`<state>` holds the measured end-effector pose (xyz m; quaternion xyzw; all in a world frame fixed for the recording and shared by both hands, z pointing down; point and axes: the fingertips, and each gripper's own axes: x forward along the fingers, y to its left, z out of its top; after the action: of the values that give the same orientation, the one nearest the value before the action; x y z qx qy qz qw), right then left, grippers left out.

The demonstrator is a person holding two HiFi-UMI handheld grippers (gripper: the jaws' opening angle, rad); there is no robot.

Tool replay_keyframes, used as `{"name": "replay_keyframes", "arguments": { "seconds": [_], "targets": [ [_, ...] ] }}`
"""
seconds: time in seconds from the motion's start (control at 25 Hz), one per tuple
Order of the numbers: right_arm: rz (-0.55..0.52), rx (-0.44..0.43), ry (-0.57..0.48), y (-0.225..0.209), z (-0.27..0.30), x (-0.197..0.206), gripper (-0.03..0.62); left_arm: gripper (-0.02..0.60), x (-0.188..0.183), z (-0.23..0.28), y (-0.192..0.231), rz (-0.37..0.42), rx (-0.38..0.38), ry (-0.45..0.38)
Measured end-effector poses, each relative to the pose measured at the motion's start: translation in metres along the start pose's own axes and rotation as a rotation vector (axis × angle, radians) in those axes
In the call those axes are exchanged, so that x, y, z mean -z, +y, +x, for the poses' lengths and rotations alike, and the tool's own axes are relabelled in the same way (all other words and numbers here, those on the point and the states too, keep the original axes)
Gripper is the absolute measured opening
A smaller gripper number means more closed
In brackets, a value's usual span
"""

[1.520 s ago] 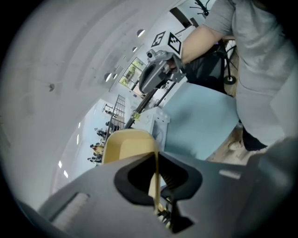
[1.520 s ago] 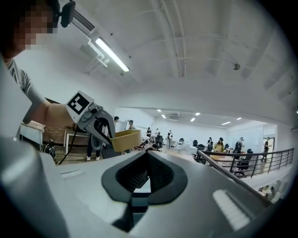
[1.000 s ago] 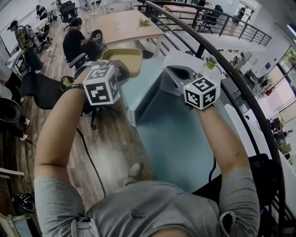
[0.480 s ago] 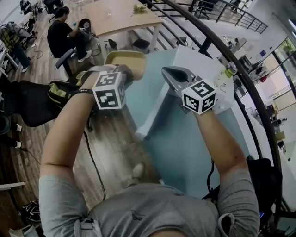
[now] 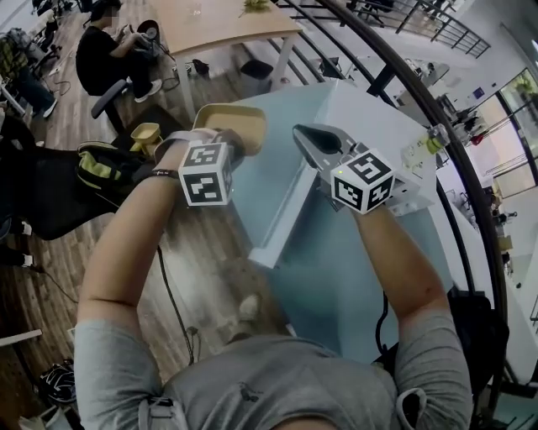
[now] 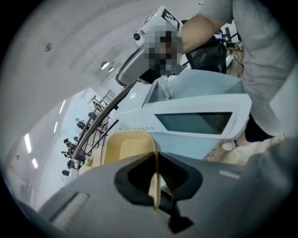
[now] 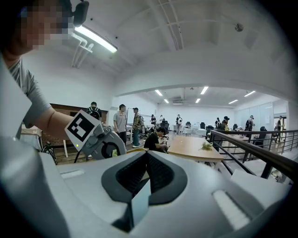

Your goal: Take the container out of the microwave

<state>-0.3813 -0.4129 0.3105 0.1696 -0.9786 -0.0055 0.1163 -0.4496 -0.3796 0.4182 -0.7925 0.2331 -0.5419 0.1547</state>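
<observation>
Yellow container (image 5: 234, 116) tight in outstretched left hand-held gripper (image 6: 156, 186); right hand-held gripper (image 7: 143, 183) tight on microwave door (image 6: 200, 122)

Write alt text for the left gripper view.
The left gripper pinches the rim of a yellow container between shut jaws. Beyond it stands a pale blue microwave with a dark window, and the person's grey shirt fills the right edge.

**Container out ahead of the left gripper, microwave at the right gripper**

The container (image 5: 229, 117) juts ahead of the left gripper (image 6: 156, 183), its rim between the jaws, outside the microwave (image 6: 195, 122), which stands to that gripper's right. The right gripper (image 7: 144, 181) sits at the microwave's upper front, a thin edge of it between its jaws. Beyond both grippers stands a table (image 5: 223, 21), with a seated person (image 5: 105, 59) to its left. A railing (image 7: 253, 151) runs along to the right of the right gripper.
</observation>
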Motion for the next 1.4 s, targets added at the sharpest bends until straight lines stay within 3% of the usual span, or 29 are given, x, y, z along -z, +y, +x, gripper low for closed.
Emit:
{"name": "replay_keyframes", "arguments": {
  "seconds": [0.48, 1.4],
  "targets": [
    [0.036, -0.024, 0.006, -0.018, 0.047, 0.043, 0.006, 0.04, 0.038, 0.095, -0.003, 0.003, 0.032, -0.009],
    [0.047, -0.037, -0.058, -0.053, 0.059, 0.054, 0.006, 0.04, 0.076, 0.229, -0.045, -0.009, 0.116, 0.038]
  ]
}}
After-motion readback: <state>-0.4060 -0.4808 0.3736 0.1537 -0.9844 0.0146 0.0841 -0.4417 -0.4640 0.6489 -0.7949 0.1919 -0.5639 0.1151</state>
